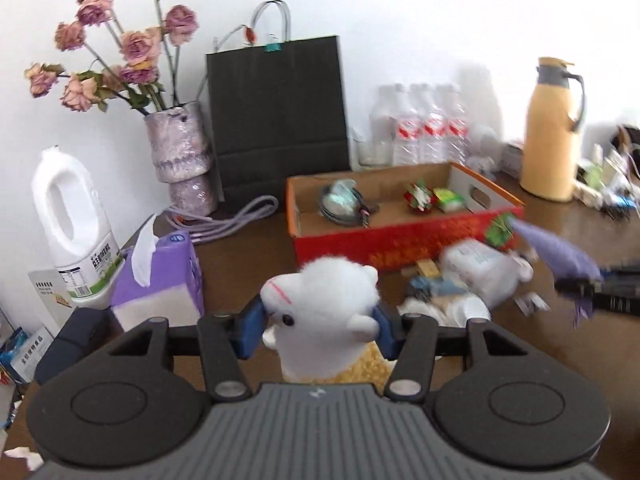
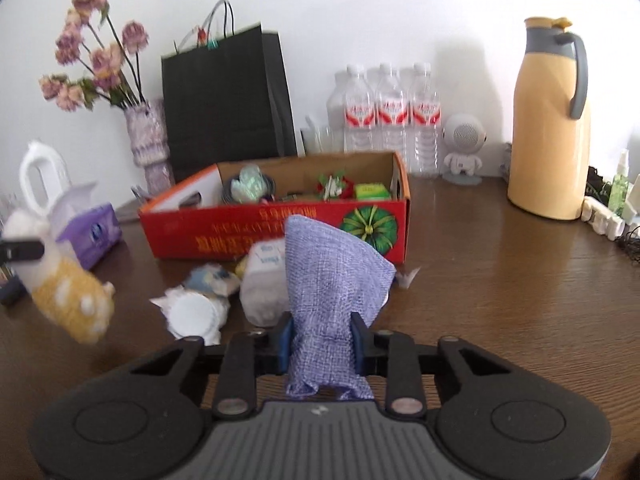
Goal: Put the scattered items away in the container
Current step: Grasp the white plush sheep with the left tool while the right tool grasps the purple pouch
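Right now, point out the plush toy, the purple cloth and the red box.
plush toy (image 1: 320,300), left wrist view, on its white head between the gripper pads.
purple cloth (image 2: 332,276), right wrist view, on the woven middle above the pads.
red box (image 2: 240,228), right wrist view, on its printed front wall.

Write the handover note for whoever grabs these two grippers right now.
Left gripper: shut on the plush toy, held above the table.
Right gripper: shut on the purple cloth, in front of the red box.
Done: a cable bundle, a red-green trinket and a green packet lie in the box.
Left: drop both held items in, then clear the pile of white packets and wrappers before the box.
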